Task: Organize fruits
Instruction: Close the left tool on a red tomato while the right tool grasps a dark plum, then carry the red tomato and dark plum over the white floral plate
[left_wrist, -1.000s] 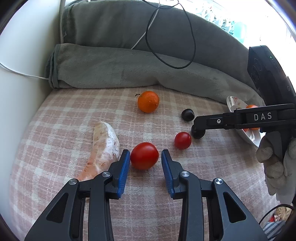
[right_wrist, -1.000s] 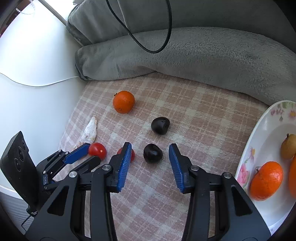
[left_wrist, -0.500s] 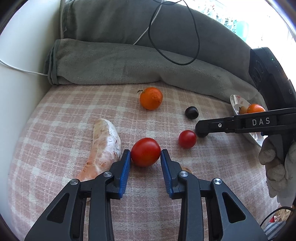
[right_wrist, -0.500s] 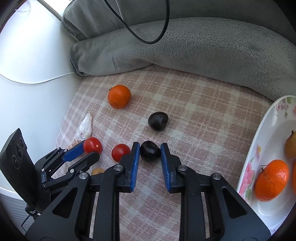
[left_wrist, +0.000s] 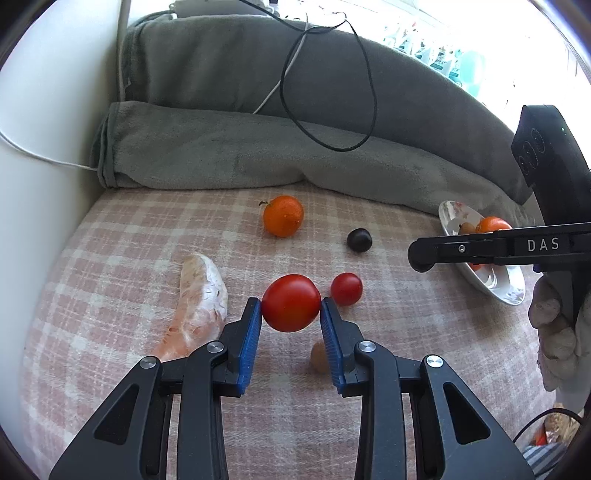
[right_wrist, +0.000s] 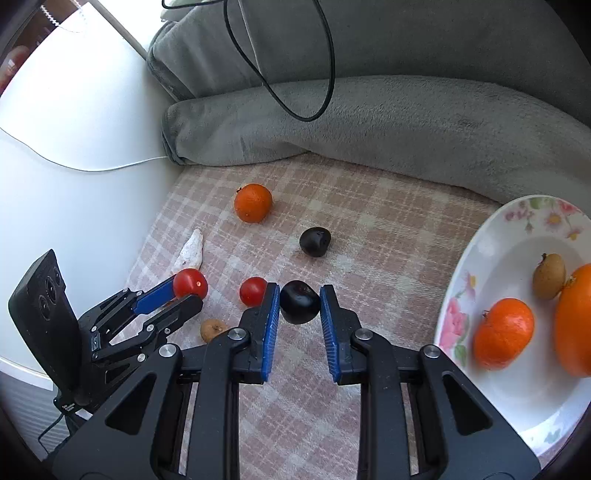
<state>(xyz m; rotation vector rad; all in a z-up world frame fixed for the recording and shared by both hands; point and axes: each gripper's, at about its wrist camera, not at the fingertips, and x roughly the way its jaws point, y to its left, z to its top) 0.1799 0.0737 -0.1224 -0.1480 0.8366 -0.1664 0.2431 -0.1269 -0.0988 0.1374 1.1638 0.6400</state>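
Observation:
My left gripper (left_wrist: 291, 314) is shut on a large red tomato (left_wrist: 291, 302) and holds it above the plaid cloth; it also shows in the right wrist view (right_wrist: 190, 283). My right gripper (right_wrist: 298, 306) is shut on a dark plum (right_wrist: 299, 302), lifted off the cloth. On the cloth lie a small red tomato (left_wrist: 346, 288), a second dark plum (left_wrist: 358, 239), a tangerine (left_wrist: 283, 215) and a small brown fruit (right_wrist: 213, 329). The flowered plate (right_wrist: 476, 266) at the right holds oranges and a brown fruit.
A pale orange peeled piece (left_wrist: 199, 295) lies at the left on the cloth. A rolled grey blanket (left_wrist: 258, 155) with a black cable (left_wrist: 332, 110) bounds the back. A white wall (right_wrist: 74, 184) is at the left.
Both grippers closed on their fruit and lifted: the left on the large tomato, the right on the dark plum. The right gripper moved toward the plate.

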